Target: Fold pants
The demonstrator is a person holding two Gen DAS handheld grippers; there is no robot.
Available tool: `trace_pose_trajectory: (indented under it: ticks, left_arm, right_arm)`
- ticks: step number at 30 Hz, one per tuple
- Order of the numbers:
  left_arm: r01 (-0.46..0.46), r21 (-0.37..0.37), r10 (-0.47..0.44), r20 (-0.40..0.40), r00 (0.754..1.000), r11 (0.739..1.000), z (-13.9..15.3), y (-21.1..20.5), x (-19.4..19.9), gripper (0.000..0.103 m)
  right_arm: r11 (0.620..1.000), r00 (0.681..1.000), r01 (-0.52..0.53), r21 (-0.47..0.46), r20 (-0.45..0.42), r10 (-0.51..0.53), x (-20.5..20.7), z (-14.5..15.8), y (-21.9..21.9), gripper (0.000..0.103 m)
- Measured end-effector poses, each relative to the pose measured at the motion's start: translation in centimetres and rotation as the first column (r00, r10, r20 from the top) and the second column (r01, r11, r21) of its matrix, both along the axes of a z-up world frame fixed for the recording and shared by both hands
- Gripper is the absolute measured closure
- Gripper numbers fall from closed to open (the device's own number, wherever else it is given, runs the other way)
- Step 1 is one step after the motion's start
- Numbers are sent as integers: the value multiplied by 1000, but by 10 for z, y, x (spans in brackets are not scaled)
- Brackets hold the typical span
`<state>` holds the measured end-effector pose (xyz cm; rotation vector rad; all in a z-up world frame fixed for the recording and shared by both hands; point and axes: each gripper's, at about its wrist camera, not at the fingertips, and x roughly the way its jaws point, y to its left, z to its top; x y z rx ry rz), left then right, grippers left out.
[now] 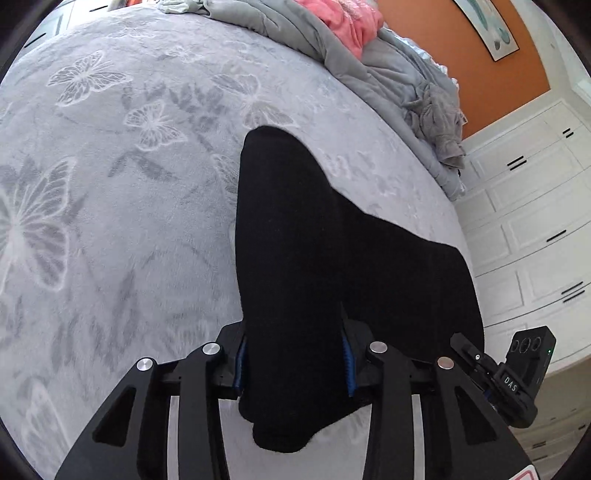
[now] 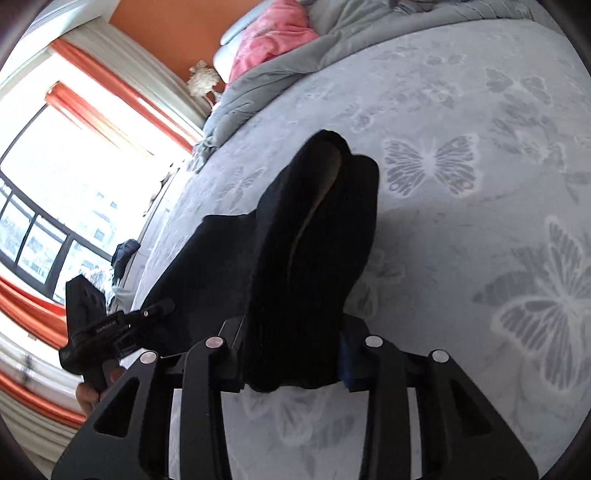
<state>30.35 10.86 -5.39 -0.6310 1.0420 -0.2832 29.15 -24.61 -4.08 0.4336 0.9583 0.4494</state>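
Observation:
The black pants (image 1: 295, 236) hang over a grey butterfly-print bed cover (image 1: 110, 184). My left gripper (image 1: 293, 363) is shut on one edge of the pants, and cloth droops between and below its blue-padded fingers. My right gripper (image 2: 291, 365) is shut on another edge of the pants (image 2: 314, 240), which run away from it in a bunched double fold. The fabric stretches sideways between the two grippers. The right gripper shows at the right edge of the left wrist view (image 1: 517, 373); the left gripper shows at the left of the right wrist view (image 2: 103, 328).
A rumpled grey duvet (image 1: 295, 33) and pink cloth (image 1: 347, 22) lie at the bed's far end. White cabinets (image 1: 535, 221) stand beside the bed on one side. A bright window (image 2: 55, 206) with orange curtains is on the other side.

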Motion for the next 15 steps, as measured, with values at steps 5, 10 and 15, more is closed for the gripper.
trace_pose_trajectory:
  ticks: [5, 10, 15]
  left_arm:
    - [62, 192, -41, -112, 993, 980, -20, -19, -49, 54]
    - [-30, 304, 19, 39, 999, 952, 13, -28, -92, 52]
    - [-57, 492, -35, 175, 984, 869, 38, -65, -113, 35]
  right_arm:
    - [987, 987, 36, -155, -152, -60, -42, -61, -10, 49]
    - [979, 993, 101, -177, 79, -88, -88, 11, 4, 85]
    - [905, 999, 52, -423, 22, -47, -71, -29, 49, 90]
